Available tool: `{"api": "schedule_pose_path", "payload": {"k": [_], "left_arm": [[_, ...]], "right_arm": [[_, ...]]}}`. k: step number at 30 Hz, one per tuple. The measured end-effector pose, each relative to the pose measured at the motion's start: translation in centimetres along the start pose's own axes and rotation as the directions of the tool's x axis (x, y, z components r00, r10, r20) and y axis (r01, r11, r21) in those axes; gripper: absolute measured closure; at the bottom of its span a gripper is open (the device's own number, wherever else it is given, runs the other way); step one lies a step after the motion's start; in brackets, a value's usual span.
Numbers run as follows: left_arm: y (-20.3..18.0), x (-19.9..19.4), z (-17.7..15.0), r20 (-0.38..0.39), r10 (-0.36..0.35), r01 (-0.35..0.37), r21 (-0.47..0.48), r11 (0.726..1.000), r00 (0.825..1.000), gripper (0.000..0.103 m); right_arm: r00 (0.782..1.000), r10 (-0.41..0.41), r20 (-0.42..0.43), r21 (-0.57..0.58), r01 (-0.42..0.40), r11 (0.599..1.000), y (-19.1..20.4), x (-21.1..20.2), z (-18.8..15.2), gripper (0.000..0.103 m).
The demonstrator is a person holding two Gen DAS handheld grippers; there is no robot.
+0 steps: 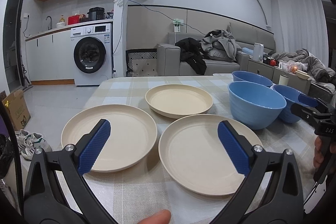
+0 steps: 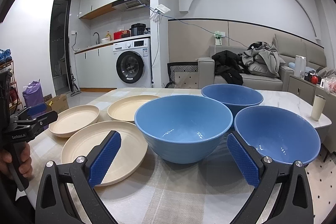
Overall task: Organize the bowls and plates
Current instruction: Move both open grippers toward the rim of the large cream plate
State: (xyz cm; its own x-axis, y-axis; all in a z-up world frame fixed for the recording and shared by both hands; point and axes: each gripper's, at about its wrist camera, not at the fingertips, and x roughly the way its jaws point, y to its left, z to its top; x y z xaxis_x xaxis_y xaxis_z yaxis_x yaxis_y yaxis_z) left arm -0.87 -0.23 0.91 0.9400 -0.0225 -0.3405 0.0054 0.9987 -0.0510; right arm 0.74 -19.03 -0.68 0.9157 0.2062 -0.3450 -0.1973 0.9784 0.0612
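Three cream plates lie apart on the checked tablecloth: a near-left plate [image 1: 117, 135], a near-right plate [image 1: 199, 152] and a far plate [image 1: 178, 100]. Three blue bowls stand upright to their right: a middle bowl [image 2: 182, 125], a far bowl [image 2: 232, 96] and a right bowl [image 2: 277, 135]. My left gripper [image 1: 163, 129] is open and empty, held above the gap between the two near plates. My right gripper [image 2: 174, 140] is open and empty, just in front of the middle bowl. In the left wrist view the right gripper [image 1: 308, 104] shows by the right bowl [image 1: 287, 100].
A cream cup [image 2: 318, 107] stands near the table's right edge. The tablecloth [image 2: 178, 192] covers the near table. Beyond are a washing machine [image 1: 92, 54], a sofa with clothes [image 1: 210, 51], a cardboard box [image 1: 16, 110] and shoes [image 1: 31, 142] on the floor at left.
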Motion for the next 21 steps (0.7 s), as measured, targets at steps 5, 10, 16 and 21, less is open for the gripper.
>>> {"api": "schedule_pose_path", "payload": {"k": [5, 10, 16, 21], "left_arm": [[0.7, -0.3, 1.0, -0.023, 0.019, -0.019, -0.028, 0.999, 1.000, 0.001], [1.1, -0.7, 1.9, -0.039, 0.055, -0.056, -0.020, 0.998, 0.998, 0.001], [1.5, -1.6, 3.4, -0.063, 0.055, -0.057, -0.027, 0.998, 0.996, 0.001], [1.7, -2.3, 4.6, -0.080, 0.062, -0.064, -0.017, 0.998, 0.995, 0.001]], "right_arm": [[1.000, 0.020, -0.024, -0.019, -0.020, 1.000, 0.9, -0.1, 0.8, 0.000], [0.998, 0.053, -0.043, -0.026, -0.055, 0.998, 2.4, -0.3, 1.6, 0.000], [0.995, 0.084, -0.057, -0.011, -0.084, 0.996, 3.8, -0.5, 3.7, 0.000], [0.993, 0.095, -0.068, -0.027, -0.097, 0.995, 5.1, -0.6, 5.5, 0.000]]}}
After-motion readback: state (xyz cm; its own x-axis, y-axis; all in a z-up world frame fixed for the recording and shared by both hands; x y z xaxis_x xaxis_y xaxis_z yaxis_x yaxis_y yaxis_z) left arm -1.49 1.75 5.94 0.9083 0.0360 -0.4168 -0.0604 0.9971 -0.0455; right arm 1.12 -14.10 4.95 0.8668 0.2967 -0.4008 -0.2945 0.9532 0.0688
